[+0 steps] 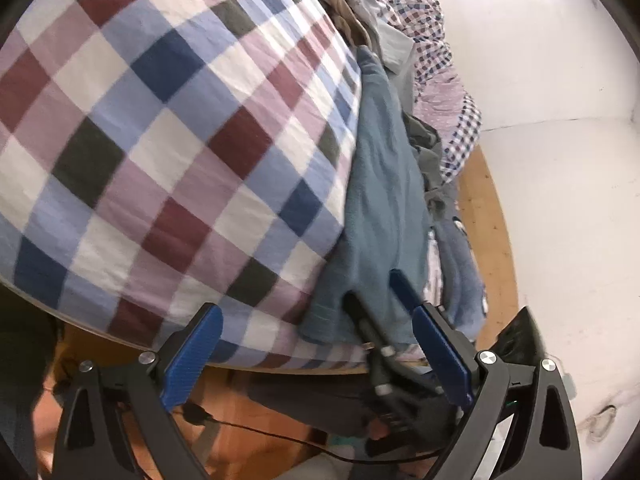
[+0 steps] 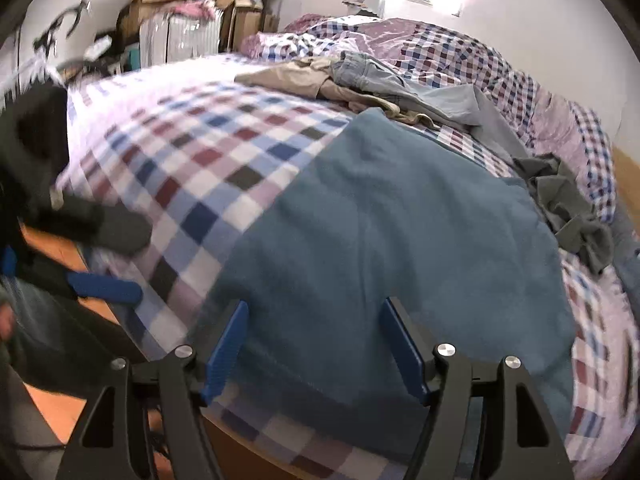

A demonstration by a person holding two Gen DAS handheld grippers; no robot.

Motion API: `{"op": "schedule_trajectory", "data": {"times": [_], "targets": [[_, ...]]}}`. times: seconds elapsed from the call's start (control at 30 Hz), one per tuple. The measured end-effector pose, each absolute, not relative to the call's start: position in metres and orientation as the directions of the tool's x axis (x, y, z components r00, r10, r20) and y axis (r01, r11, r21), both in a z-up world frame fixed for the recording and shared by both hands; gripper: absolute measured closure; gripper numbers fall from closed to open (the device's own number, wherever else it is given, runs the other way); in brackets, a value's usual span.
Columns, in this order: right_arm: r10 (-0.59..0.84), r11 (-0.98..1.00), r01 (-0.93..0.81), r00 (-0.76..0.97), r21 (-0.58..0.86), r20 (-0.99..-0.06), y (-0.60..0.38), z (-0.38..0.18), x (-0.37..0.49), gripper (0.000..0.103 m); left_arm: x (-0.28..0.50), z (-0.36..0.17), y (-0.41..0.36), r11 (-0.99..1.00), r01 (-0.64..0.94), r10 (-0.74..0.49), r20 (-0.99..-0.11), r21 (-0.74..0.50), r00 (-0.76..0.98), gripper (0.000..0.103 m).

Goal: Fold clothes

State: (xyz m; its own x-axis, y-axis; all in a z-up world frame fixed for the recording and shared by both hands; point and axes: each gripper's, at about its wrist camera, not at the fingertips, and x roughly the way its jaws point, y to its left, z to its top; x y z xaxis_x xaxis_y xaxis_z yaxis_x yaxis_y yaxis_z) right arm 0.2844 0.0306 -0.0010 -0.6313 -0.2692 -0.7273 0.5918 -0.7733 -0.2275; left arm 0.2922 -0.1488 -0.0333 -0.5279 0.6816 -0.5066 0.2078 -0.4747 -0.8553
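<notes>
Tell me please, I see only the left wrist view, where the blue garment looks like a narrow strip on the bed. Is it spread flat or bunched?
Observer: In the right wrist view the blue garment lies spread wide and mostly flat on the checked bed cover.
Operator: Is the right gripper closed on it?
Observer: No. The right gripper is open, its fingers apart over the garment's near part, and nothing is pinched.
Operator: What lies behind the garment?
Observer: A beige garment and a pale denim garment, crumpled side by side.
</notes>
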Motion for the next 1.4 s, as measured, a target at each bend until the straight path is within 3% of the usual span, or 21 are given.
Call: {"op": "schedule_trajectory", "data": {"times": [0.33,0.53,0.87,1.4], "targets": [[-0.171,-0.666,0.646,-0.619,-0.373,-0.766,0.029,-0.016,0.31,0.028,0.275,-0.038,-0.133,-0.429,0.175,0.736,-0.456,-0.886,-0.5,0.005],[-0.255,-0.71,0.668,-0.539,-0.223,-0.803,0.063,0.006,0.306,0.028,0.268,-0.038,-0.127,-0.45,0.151,0.737,-0.461,-0.88,-0.494,0.005],[-0.306,-0.898,0.439,-0.634,-0.005,-0.711,0.136,0.047,0.276,0.027,0.262,-0.041,-0.111,-0.447,0.126,0.755,-0.45,-0.885,-0.478,0.005],[-0.295,-0.905,0.425,-0.659,-0.018,-0.692,0.133,0.045,0.278,0.027,0.268,-0.055,-0.119,-0.374,0.186,0.748,-0.415,-0.908,-0.518,0.007]]}}
